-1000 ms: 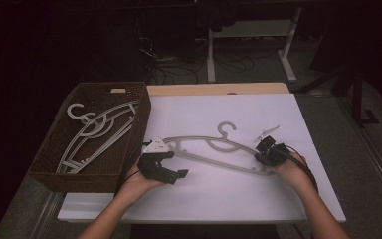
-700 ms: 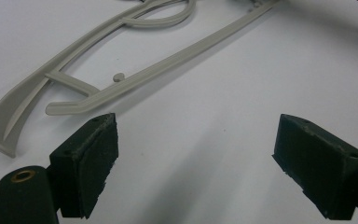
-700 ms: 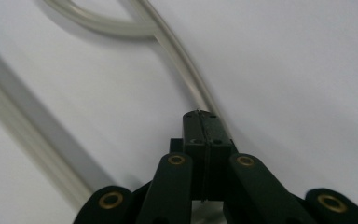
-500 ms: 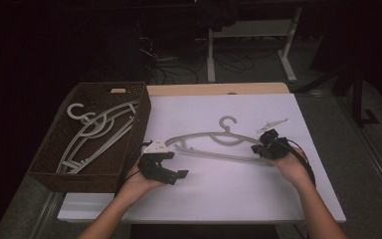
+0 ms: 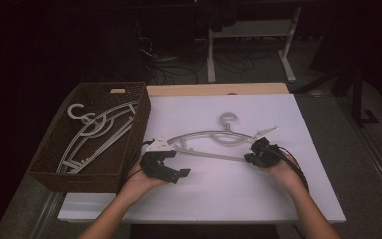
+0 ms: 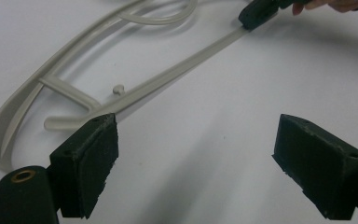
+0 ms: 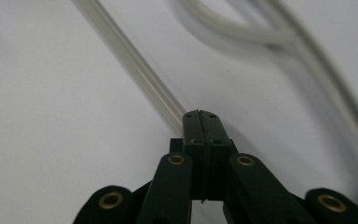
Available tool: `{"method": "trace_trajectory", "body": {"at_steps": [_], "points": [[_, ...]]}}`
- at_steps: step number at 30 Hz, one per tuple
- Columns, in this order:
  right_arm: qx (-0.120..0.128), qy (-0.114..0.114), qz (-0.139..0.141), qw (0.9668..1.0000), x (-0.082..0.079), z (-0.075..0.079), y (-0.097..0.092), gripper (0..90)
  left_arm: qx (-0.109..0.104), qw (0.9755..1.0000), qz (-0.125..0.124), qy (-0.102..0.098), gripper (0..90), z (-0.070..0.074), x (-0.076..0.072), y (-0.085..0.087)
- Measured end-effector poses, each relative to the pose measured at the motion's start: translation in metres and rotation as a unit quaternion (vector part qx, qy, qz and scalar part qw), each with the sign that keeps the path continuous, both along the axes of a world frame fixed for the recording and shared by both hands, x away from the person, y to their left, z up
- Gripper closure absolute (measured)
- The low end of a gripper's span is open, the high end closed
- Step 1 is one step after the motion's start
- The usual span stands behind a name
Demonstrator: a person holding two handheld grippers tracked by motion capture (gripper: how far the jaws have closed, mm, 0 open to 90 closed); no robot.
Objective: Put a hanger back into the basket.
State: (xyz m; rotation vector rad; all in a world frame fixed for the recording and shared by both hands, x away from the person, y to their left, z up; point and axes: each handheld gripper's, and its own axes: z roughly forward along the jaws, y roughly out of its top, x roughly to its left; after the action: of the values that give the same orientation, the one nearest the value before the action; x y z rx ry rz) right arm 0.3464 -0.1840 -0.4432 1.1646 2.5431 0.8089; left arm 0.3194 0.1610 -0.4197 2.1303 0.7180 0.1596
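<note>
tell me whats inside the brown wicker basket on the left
The basket holds pale plastic hangers stacked at a slant, hooks toward its far left corner. Their exact count and whatever lies beneath them stay hidden.

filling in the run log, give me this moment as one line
left gripper: open, beside hanger end | right gripper: shut on hanger bar | hanger: flat on white table | basket: more hangers inside
</note>
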Motion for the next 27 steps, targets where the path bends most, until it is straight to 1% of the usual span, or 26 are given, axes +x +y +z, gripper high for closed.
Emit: {"method": "trace_trajectory", "body": {"at_steps": [2, 3, 6, 8, 9, 10, 12, 14, 15, 16, 17, 19, 21, 23, 27], "points": [[0.004, 0.004, -0.001, 1.0000, 0.000, -0.001, 0.000, 88.9, 0.005, 1.0000, -0.003, -0.003, 13.5, 0.001, 0.003, -0.004], [0.005, 0.005, -0.002, 1.0000, 0.001, -0.001, -0.001, 89.0, 0.005, 1.0000, 0.001, -0.005, 13.6, 0.003, 0.006, -0.007], [0.003, 0.002, -0.004, 1.0000, 0.000, -0.001, 0.000, 89.0, 0.004, 1.0000, 0.005, -0.007, 13.9, 0.008, 0.017, -0.015], [0.001, 0.002, -0.004, 1.0000, 0.000, -0.001, 0.000, 89.1, 0.010, 0.9999, 0.004, -0.009, 14.0, 0.011, 0.027, -0.021], [0.001, 0.002, -0.004, 1.0000, 0.000, -0.001, 0.000, 89.0, 0.010, 0.9999, 0.003, -0.005, 14.0, 0.013, 0.033, -0.025], [0.002, 0.002, -0.005, 1.0000, 0.000, -0.001, 0.000, 89.1, 0.014, 0.9999, 0.002, -0.002, 14.0, 0.014, 0.040, -0.028], [0.003, 0.003, -0.006, 1.0000, 0.001, -0.001, 0.000, 89.1, 0.030, 0.9995, 0.006, -0.010, 14.2, 0.014, 0.056, -0.037], [0.001, 0.002, -0.006, 1.0000, 0.000, -0.001, 0.000, 89.1, 0.042, 0.9990, 0.011, -0.012, 14.3, 0.011, 0.071, -0.042], [0.000, 0.002, -0.005, 1.0000, 0.000, -0.001, 0.000, 89.1, 0.055, 0.9983, 0.010, -0.014, 14.6, 0.008, 0.078, -0.045], [0.000, 0.002, -0.005, 1.0000, 0.000, -0.001, 0.000, 89.1, 0.055, 0.9983, 0.010, -0.014, 14.9, 0.008, 0.078, -0.045], [0.001, 0.002, -0.006, 1.0000, 0.000, -0.002, 0.000, 89.1, 0.079, 0.9967, 0.011, -0.016, 15.4, 0.001, 0.094, -0.050], [0.002, 0.002, -0.006, 1.0000, 0.000, -0.002, 0.000, 89.2, 0.086, 0.9962, 0.007, -0.012, 17.3, -0.004, 0.105, -0.053], [0.002, 0.002, -0.005, 1.0000, 0.000, -0.002, 0.000, 89.2, 0.089, 0.9959, 0.001, -0.016, 18.9, -0.009, 0.114, -0.056], [0.003, 0.002, -0.005, 1.0000, 0.000, -0.002, 0.000, 89.2, 0.088, 0.9961, -0.008, -0.010, 19.8, -0.011, 0.122, -0.059], [0.004, 0.003, -0.005, 1.0000, 0.001, -0.002, -0.001, 89.2, 0.109, 0.9936, -0.027, -0.016, 25.5, -0.014, 0.131, -0.068]]}}
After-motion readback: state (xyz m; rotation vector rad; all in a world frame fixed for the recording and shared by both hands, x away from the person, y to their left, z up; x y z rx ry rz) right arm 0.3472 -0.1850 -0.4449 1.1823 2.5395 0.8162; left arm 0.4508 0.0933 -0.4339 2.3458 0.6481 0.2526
